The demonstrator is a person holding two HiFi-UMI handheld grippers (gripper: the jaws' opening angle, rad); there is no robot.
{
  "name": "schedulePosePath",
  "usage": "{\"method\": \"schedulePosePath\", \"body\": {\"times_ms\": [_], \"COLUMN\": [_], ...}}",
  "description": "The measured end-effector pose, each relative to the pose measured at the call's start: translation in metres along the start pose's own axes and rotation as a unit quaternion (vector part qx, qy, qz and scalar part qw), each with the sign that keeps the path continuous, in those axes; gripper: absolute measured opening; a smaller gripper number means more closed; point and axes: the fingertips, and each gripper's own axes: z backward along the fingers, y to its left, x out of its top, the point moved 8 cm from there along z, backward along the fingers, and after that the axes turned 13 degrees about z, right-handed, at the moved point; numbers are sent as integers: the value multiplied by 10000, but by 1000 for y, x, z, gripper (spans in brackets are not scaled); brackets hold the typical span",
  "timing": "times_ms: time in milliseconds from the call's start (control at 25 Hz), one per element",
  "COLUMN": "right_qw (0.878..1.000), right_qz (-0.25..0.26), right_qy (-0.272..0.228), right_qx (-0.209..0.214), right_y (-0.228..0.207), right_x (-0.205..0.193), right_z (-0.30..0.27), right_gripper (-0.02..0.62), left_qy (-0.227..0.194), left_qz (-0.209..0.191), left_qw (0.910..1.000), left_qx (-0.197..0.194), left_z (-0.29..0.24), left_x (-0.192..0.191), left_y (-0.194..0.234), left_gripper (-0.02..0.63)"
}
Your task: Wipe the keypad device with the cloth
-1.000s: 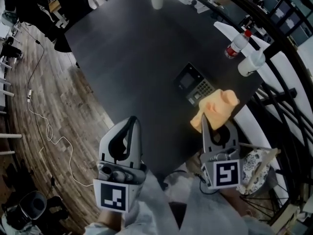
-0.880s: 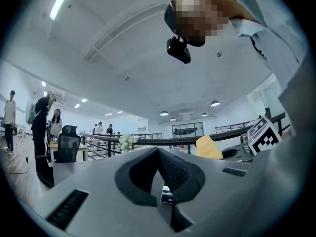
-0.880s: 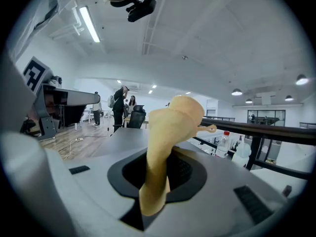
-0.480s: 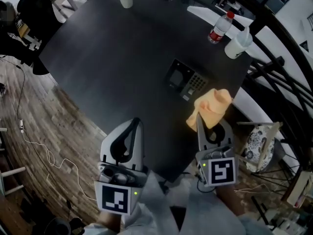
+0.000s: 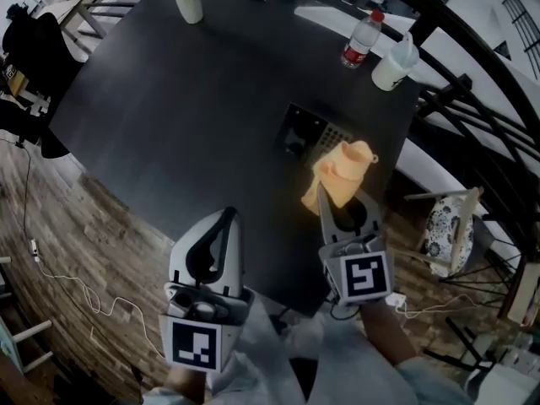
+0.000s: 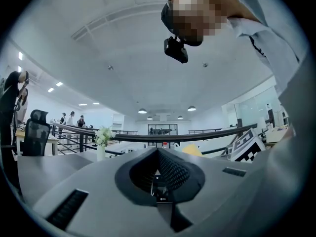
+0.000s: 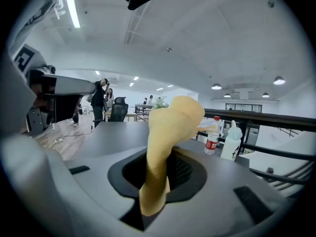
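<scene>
Head view | right gripper [image 5: 324, 197] clamps cloth [image 5: 342, 167] over keypad device [image 5: 304, 133] near edge | left gripper [image 5: 227, 215] closed, empty

Head view: taken from above, aimed steeply down over dark desk [image 5: 194, 99]. Left gripper [image 5: 224, 218] and right gripper [image 5: 325, 213] seen close at lower edge, desk's far side at top.

Left gripper view: taken from behind own fingers, low over desk, tilted upward; ceiling fills most of frame.

Right gripper view: taken likewise, nearly level across desk; cloth [image 7: 168, 137] very near lens.

Shared: flower vase [image 5: 189, 5] caught by head view and both gripper views; water bottle [image 7: 212, 137] by head and right gripper views.
</scene>
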Motion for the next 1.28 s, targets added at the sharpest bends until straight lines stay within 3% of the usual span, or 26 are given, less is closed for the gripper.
{"method": "schedulePosePath", "body": {"times_ms": [480, 840, 1280], "right_qw": [9986, 9947, 9909], "right_qz": [21, -48, 47], "right_qy": [-45, 424, 1112], "right_qx": [533, 936, 762], "right_y": [39, 52, 43], "right_x": [-5, -24, -47], "right_z": [-76, -127, -143], "right_gripper": [71, 70, 69], "left_qy": [27, 0, 19], "left_qz": [108, 70, 106], "left_qw": [9998, 9987, 9983], "left_qx": [137, 500, 572], "left_z": [8, 19, 21], "left_x": [-6, -5, -9], "left_y": [24, 32, 31], "left_gripper": [12, 12, 12]}}
